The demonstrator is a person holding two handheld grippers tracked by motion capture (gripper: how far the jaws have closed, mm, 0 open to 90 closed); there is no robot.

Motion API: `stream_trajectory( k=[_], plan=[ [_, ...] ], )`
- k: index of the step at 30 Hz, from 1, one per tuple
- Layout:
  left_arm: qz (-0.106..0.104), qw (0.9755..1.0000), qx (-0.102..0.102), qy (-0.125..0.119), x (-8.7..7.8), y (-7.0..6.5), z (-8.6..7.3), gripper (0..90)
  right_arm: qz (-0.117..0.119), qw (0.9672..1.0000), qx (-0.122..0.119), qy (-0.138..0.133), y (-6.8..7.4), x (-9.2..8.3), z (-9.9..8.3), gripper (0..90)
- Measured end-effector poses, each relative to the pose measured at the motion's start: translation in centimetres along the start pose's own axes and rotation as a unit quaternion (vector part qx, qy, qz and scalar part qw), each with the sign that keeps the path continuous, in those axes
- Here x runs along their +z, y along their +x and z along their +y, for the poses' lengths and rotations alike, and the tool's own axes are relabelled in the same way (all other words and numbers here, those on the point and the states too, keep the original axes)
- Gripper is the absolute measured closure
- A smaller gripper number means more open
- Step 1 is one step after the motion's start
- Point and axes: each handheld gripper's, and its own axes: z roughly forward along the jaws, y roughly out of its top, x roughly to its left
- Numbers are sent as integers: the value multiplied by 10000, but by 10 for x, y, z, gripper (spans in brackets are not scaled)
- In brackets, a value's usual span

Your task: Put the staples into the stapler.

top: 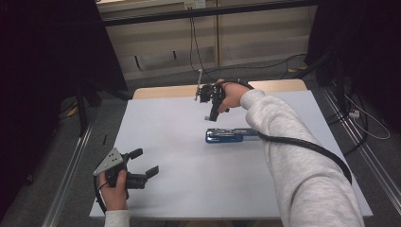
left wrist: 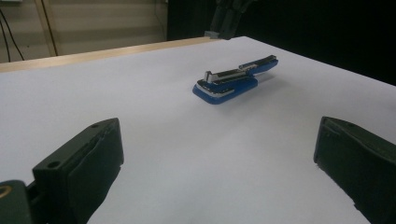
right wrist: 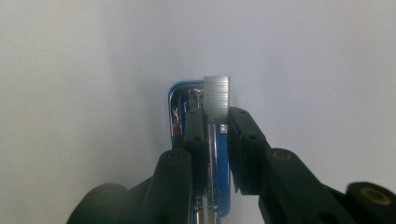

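Note:
A blue stapler [top: 231, 135] lies with its top swung open on the white table [top: 189, 194], right of centre; the same stapler [left wrist: 229, 83] lies ahead in the left gripper view. My right gripper [top: 211, 111] hangs pointing down just beyond it, shut on a short silver strip of staples [right wrist: 217, 94]. Under that strip the right gripper view shows the stapler's open metal channel [right wrist: 180, 105]. My left gripper [top: 146, 162] rests near the table's front left corner, open with nothing between its jaws, aimed toward the stapler.
A wooden table edge [top: 161, 91] runs along the back. Black curtains stand at both sides, and cables [top: 195, 42] hang on the far wall. Metal rails [top: 71, 165] flank the table on the floor.

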Motion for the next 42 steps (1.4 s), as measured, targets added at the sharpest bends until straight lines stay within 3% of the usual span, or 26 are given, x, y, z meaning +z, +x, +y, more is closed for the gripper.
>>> stream_trajectory(
  k=[16,42],
  plan=[
    [-43,10000,-13,-1,3,0,1,15,-51,10000,27,-39,0,0,-2,783],
    [-37,10000,-10,-48,3,0,1,15,-9,10000,-16,38,1,23,-3,783]
  ],
)
